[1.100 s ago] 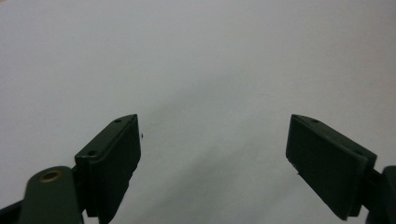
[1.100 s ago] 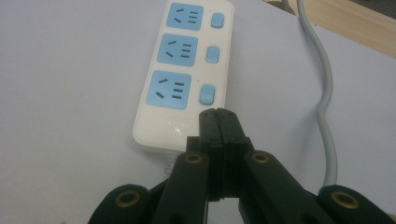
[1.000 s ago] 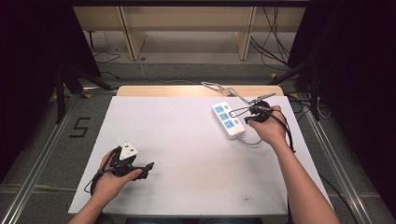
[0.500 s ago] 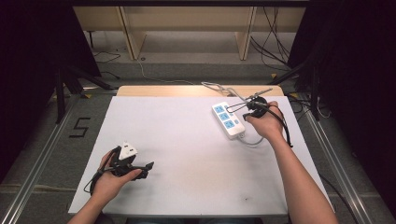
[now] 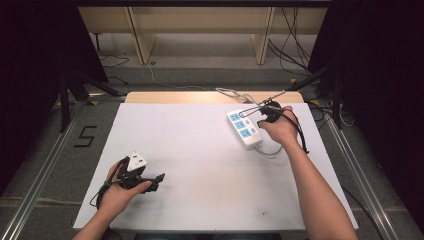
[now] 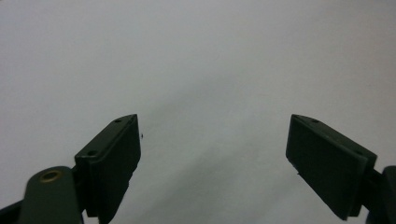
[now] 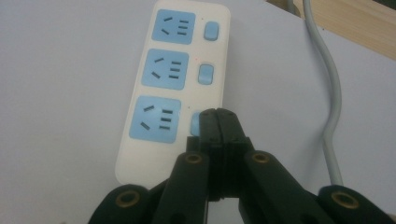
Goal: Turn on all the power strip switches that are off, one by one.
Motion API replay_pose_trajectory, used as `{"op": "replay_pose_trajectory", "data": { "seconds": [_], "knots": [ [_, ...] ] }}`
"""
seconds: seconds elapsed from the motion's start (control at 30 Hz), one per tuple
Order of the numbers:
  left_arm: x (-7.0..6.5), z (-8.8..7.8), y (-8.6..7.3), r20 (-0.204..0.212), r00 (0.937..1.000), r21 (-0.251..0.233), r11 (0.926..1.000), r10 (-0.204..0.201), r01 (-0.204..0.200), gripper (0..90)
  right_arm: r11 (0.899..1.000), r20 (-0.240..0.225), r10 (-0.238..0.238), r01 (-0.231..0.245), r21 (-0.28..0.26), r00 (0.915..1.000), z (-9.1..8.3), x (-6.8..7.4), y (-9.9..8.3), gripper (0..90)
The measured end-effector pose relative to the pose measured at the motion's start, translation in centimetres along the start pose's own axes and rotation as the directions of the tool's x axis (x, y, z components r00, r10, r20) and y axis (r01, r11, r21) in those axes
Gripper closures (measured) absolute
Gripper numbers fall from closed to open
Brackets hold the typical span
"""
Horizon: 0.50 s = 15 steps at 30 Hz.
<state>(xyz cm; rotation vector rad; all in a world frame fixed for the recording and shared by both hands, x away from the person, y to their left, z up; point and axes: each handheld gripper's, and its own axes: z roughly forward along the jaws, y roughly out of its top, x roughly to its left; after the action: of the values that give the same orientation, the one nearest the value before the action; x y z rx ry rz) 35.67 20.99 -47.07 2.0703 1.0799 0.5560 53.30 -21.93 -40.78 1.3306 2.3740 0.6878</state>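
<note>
Near table's (image 5: 200,200) far right edge, right gripper (image 7: 218,122) jaws together over power strip's (image 7: 140,149) nearest switch (image 7: 196,123); left gripper (image 6: 212,154) jaws apart, holding nothing, above bare tabletop near front-left edge.

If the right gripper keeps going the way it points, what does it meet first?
Probably the blue switch beside the nearest socket on the power strip; the shut right gripper sits just over it, contact unclear.

One white power strip (image 7: 173,84) on the table, carrying three blue sockets (image 7: 166,69) and three blue switches (image 7: 206,73). Two handheld grippers present.
</note>
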Motion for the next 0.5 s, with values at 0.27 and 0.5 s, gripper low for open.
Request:
{"op": "replay_pose_trajectory", "data": {
  "seconds": [0.27,0.5],
  "knots": [
    [-0.03,0.06,0.0,0.001,1.0,-0.006,1.0,-0.005,0.005,17.6,1.0,0.006,-0.016,0.016,0.023,0.9998,0.77,0.14,0.62,90.0],
    [-0.02,0.07,0.0,0.0,1.0,-0.004,1.0,-0.005,0.005,17.5,0.999,0.009,-0.02,0.019,0.042,0.9998,1.12,-0.07,0.91,90.0]
  ]
}}
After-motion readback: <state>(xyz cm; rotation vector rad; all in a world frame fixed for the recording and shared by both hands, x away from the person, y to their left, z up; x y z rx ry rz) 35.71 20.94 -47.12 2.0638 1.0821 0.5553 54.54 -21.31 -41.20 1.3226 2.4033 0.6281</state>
